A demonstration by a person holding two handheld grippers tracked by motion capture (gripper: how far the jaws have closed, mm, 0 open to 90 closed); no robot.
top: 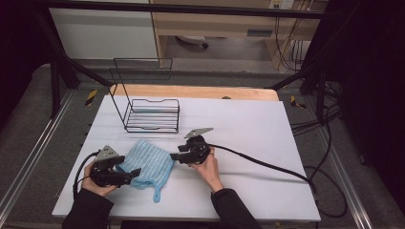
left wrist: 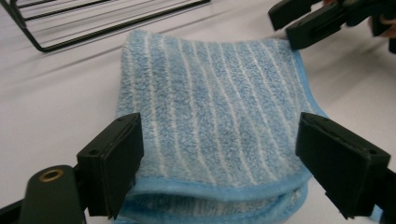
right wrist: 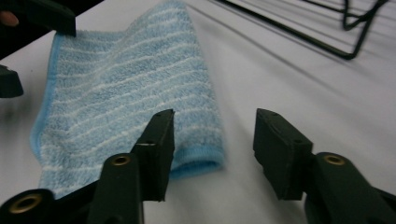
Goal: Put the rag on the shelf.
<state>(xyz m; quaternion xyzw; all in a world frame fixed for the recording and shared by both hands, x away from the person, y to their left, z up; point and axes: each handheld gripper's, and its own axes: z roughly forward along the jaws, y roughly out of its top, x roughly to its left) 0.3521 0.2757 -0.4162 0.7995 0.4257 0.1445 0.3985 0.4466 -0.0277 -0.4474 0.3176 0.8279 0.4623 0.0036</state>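
Between the two hand-held grippers on the white tabletop lies the folded light-blue terry cloth with thin white stripes, flat and doubled over, a small hanging loop trailing off its near corner. The left hand-held gripper sits at the cloth's near edge, jaws spread wide on either side of the folded hem, pads off the fabric, gripping nothing. The right hand-held gripper comes in just beside the cloth's opposite edge, jaws standing partly apart, one jaw at the folded corner and the other over bare tabletop, nothing pinched between them. Beyond both grippers, well apart from the cloth, stands the black wire rack.

Now, how will this cloth handle? By the look of it, soft, light and floppy: it will sag and droop from wherever it is taken, and the layers may slide apart if only the top one is caught. The pile should give good friction, so slipping seems unlikely. The best hold looks to be the bound hem at a corner, pinching through both layers, one gripper at each end.
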